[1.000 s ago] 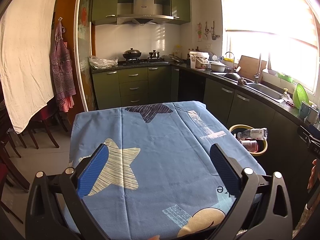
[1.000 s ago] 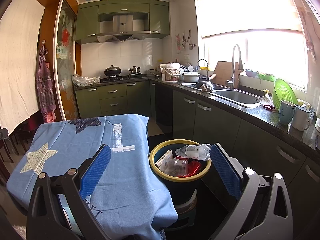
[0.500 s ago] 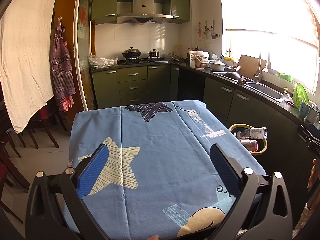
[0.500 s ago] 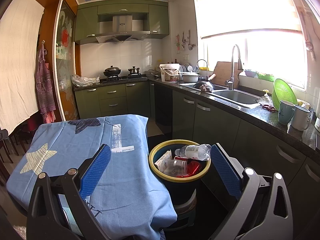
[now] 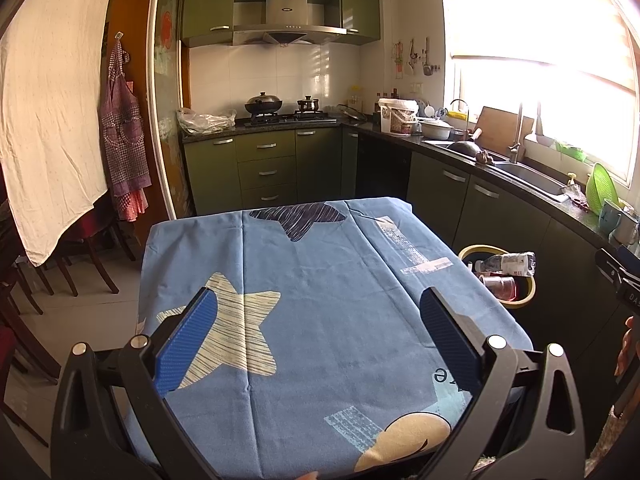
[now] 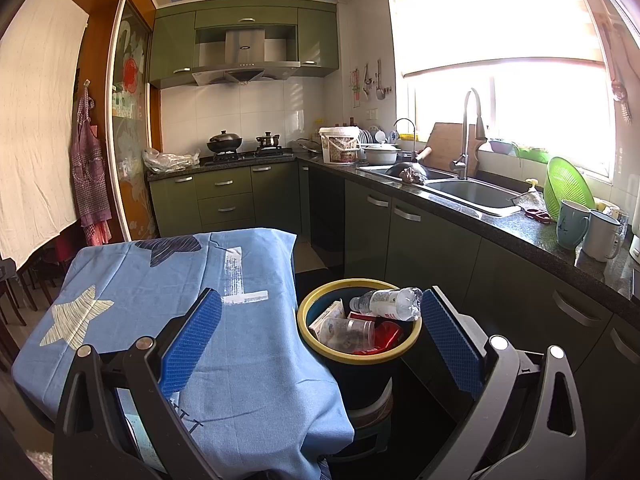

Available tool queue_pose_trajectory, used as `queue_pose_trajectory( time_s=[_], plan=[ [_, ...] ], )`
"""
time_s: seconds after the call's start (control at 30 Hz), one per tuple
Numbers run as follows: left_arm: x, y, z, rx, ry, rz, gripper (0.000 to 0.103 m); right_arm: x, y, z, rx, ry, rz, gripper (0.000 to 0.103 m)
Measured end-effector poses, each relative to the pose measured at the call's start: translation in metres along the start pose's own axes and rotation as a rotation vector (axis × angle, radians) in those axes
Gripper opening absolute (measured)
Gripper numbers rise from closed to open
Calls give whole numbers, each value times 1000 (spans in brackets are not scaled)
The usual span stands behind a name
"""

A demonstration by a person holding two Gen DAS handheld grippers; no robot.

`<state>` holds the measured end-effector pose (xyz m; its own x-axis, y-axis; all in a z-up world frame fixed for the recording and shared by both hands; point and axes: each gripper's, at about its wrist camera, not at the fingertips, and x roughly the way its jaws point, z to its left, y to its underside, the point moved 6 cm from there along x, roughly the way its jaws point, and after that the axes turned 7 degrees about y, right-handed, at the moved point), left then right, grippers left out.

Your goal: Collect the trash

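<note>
This is a home kitchen. Olive-green cabinets (image 6: 224, 196) run along two walls under a steel range hood (image 6: 244, 68), with pots on a gas hob (image 6: 240, 152). A sink (image 6: 468, 192) with a tall faucet sits below a bright window, mugs (image 6: 572, 224) beside it. What looks like a checked apron (image 5: 124, 152) hangs by the doorway.

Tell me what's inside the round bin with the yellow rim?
The yellow-rimmed bin holds a crushed clear plastic bottle on top, a clear plastic cup, a white carton and something red. Anything deeper is covered.
</note>
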<state>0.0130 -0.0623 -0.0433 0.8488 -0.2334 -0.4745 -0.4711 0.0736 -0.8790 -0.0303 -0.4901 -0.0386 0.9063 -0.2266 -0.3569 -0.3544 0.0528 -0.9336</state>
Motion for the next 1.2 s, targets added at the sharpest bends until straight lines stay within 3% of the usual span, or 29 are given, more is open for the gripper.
queue_pose_trajectory(
  time_s=[1.2],
  plan=[
    [9,0,3,18,-17,44,96,3,4,1,-1,2,6,98]
  ],
)
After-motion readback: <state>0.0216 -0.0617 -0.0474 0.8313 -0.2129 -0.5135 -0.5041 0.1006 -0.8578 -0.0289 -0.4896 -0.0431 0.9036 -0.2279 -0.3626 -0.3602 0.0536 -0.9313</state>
